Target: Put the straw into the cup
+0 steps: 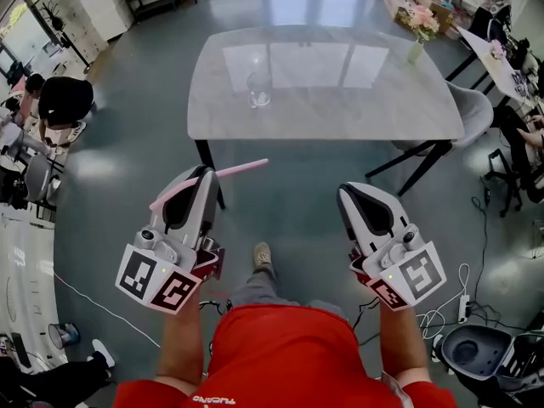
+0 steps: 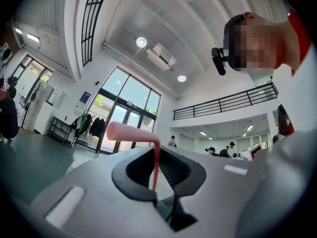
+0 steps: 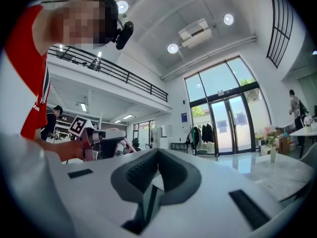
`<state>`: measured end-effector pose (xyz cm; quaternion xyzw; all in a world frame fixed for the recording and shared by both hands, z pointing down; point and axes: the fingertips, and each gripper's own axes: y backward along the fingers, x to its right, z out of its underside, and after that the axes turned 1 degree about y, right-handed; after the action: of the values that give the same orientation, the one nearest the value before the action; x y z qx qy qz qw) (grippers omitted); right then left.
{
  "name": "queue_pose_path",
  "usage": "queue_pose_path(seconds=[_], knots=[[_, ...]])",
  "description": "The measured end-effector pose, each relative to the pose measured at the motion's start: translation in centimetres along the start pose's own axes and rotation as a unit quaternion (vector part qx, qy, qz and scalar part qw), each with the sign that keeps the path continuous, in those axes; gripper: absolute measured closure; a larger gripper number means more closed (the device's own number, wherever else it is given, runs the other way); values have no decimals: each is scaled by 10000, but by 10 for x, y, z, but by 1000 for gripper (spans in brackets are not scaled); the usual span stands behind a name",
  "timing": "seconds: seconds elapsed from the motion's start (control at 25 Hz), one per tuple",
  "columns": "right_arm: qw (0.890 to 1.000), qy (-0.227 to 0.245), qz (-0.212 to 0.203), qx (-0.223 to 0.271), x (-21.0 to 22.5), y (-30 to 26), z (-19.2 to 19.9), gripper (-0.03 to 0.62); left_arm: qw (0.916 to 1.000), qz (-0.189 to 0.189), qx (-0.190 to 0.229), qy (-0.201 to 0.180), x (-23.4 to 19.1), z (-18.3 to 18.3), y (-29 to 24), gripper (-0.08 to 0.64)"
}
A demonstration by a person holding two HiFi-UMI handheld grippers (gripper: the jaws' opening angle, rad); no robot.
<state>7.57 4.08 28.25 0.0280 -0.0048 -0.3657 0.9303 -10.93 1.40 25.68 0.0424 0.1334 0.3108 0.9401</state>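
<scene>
The left claw [image 1: 206,175] pinches the straw [image 1: 242,168], which lies crosswise and points to the upper right. The cup [image 1: 257,92] stands on the surface [image 1: 357,100], well apart, higher in the frame and nearer this claw. The right claw [image 1: 347,192] is pressed together and empty.

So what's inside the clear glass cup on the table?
Nothing visible inside the clear glass cup; the pink plastic straw is clamped in the left hand-held gripper. Any liquid is too small to tell.
</scene>
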Motion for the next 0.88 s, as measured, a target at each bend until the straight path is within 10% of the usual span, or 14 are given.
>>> queue_pose_path(seconds=[0.88], knots=[[9978, -9, 620, -241, 74, -172, 10, 591, 9980, 579, -215, 114, -158, -13, -121, 528]])
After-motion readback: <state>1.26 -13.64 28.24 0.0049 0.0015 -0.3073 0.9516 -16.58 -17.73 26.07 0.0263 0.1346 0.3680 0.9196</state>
